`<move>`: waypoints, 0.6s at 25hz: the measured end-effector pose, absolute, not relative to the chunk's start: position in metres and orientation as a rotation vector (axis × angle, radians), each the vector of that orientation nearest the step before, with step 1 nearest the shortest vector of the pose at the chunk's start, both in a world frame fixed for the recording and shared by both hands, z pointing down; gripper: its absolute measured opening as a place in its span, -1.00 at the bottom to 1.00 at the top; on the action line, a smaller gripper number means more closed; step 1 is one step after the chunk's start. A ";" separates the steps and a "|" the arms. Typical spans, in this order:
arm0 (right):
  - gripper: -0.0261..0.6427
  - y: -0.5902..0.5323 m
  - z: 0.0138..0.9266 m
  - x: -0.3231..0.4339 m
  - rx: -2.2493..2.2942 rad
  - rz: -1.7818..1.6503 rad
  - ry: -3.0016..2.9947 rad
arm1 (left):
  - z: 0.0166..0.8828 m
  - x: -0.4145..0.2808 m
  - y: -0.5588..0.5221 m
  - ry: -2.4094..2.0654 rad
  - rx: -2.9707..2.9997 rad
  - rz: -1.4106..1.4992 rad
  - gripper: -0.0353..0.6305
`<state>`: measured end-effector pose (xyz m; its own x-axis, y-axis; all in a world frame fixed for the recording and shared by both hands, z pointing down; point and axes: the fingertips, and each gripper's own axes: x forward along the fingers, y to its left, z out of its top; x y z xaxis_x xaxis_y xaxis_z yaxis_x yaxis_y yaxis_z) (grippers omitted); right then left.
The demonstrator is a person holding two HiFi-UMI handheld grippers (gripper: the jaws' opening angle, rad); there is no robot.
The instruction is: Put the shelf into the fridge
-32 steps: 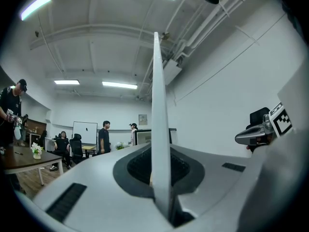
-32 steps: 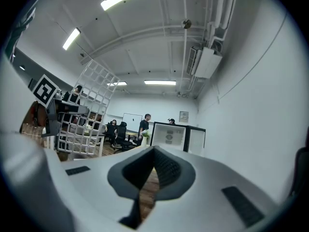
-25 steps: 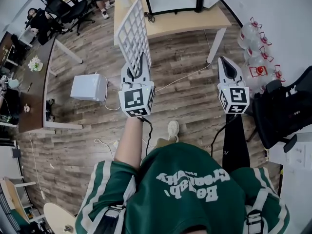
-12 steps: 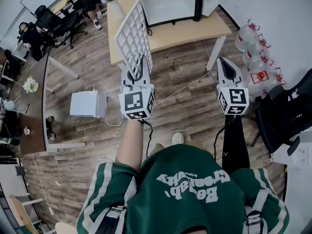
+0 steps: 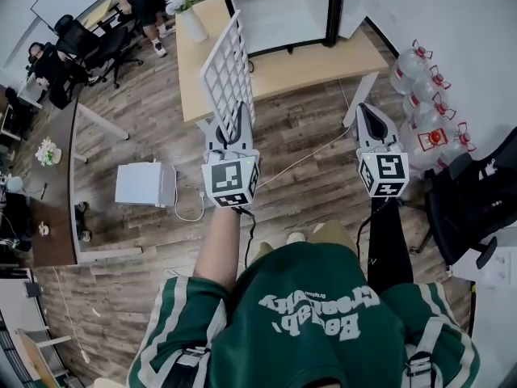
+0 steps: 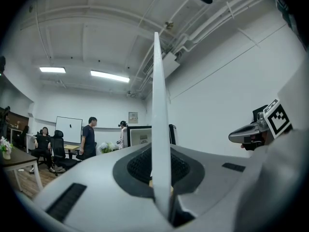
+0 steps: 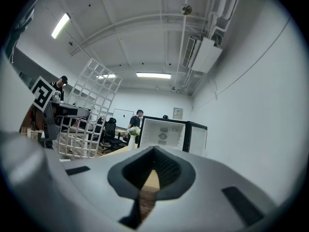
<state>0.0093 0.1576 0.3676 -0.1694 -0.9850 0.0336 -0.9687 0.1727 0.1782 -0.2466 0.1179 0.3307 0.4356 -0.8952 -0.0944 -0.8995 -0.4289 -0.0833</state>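
Observation:
The shelf (image 5: 225, 71) is a white wire grid, held upright on its edge by my left gripper (image 5: 235, 113), which is shut on its lower end. In the left gripper view the shelf (image 6: 159, 105) shows edge-on between the jaws. My right gripper (image 5: 365, 108) is level beside it to the right, shut with nothing in it. The fridge (image 5: 279, 6) stands open on the wooden table (image 5: 283, 67) ahead, its white inside facing me. The right gripper view shows the fridge (image 7: 166, 135) straight ahead and the shelf (image 7: 89, 115) to the left.
A vase of flowers (image 5: 187, 14) stands on the table left of the fridge. Several water bottles (image 5: 424, 111) and a black chair (image 5: 477, 192) are on the right. A white box (image 5: 145, 184) and a cable lie on the floor to the left. People are at desks at far left.
Both grippers have moved forward towards the table, the shelf still in the left one. The fridge and table now show nearer and larger in the head view.

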 end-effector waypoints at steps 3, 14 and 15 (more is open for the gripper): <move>-0.91 0.139 0.367 0.007 1.910 -0.182 -2.310 | 0.332 -0.244 0.103 1.609 -2.556 0.054 -0.82; -0.91 0.049 0.366 0.028 1.882 -0.217 -2.359 | 0.339 -0.214 0.025 1.611 -2.550 0.040 -0.82; -0.91 0.037 0.366 0.032 1.877 -0.218 -2.366 | 0.340 -0.210 0.015 1.615 -2.551 0.040 -0.82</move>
